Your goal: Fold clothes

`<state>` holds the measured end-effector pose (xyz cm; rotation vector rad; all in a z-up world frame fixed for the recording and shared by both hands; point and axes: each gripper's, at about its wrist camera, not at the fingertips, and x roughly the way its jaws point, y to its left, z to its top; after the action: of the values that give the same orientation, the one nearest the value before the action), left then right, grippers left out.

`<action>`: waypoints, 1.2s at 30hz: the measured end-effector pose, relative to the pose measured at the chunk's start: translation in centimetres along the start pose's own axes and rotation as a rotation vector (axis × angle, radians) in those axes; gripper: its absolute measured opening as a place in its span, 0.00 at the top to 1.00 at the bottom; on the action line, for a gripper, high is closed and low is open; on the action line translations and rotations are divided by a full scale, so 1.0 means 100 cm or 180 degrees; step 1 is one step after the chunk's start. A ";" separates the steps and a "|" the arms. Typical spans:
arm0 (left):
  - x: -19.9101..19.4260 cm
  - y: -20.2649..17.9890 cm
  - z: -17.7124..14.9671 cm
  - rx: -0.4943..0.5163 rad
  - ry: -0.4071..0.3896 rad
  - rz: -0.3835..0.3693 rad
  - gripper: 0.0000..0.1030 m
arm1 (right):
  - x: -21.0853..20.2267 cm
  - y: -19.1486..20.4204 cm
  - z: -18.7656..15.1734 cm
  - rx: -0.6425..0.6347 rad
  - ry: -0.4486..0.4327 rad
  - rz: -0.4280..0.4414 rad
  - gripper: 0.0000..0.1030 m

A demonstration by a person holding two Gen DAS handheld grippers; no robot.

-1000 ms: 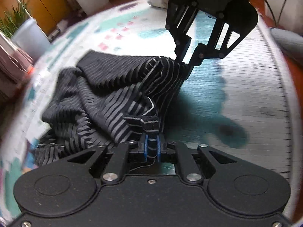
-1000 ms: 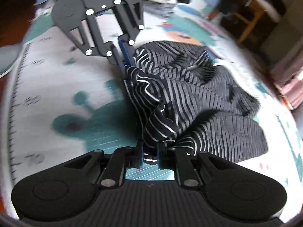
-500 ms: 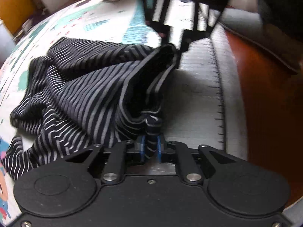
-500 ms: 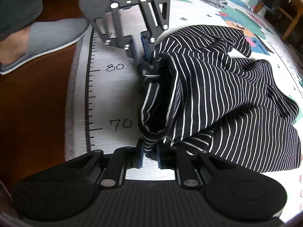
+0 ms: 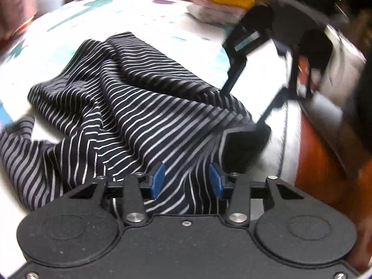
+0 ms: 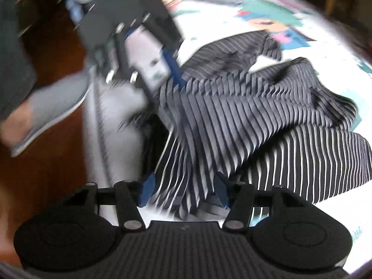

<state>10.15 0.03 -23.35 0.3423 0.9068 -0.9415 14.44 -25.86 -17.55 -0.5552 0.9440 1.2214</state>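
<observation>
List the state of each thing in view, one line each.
Left tongs: open, fabric lying between the fingers.
Right tongs: open, fabric between the fingers.
Striped garment: crumpled, unfolded, spread on the mat.
Play mat: laid flat.
Clothes stack: folded, piled.

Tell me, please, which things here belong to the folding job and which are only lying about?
Job:
- striped garment
- left gripper, open
- right gripper, open
- play mat, the folding surface

Lying about:
- stack of folded clothes
- grey slipper
</observation>
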 end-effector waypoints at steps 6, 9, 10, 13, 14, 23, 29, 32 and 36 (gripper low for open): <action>0.030 -0.049 -0.016 0.0742 0.0421 -0.0275 0.65 | 0.033 0.035 -0.007 -0.0700 0.0326 0.0131 0.44; 0.021 -0.051 -0.016 0.0808 0.0468 -0.0572 0.65 | 0.018 0.042 -0.012 -0.0960 0.0493 0.0321 0.44; 0.018 -0.045 -0.016 0.0706 0.0455 -0.0583 0.65 | 0.011 0.032 -0.010 -0.0780 0.0494 0.0400 0.44; 0.005 -0.009 -0.012 0.0177 0.0329 -0.0527 0.65 | -0.007 -0.012 -0.002 -0.0008 0.0413 0.0607 0.47; -0.002 0.009 -0.010 -0.0054 0.0228 -0.0409 0.65 | -0.012 -0.030 -0.003 0.0295 0.0314 0.0631 0.47; -0.026 0.149 -0.021 -0.1912 -0.0444 0.0506 0.66 | -0.004 -0.172 -0.066 0.2719 -0.0657 -0.0816 0.47; -0.028 0.229 -0.038 -0.3070 -0.0793 0.0864 0.66 | 0.014 -0.226 -0.087 0.3793 -0.0935 -0.1140 0.47; -0.019 0.241 -0.033 -0.3175 -0.0844 0.0791 0.66 | 0.024 -0.243 -0.081 0.3896 -0.1066 -0.1080 0.47; 0.001 0.214 0.001 -0.2425 -0.0544 0.1120 0.94 | 0.050 -0.247 -0.056 0.3642 -0.0946 -0.1191 0.48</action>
<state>27.60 12.08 -25.91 -0.2268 0.9409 -0.2533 36.49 -34.67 -27.64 0.3512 1.0479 0.2797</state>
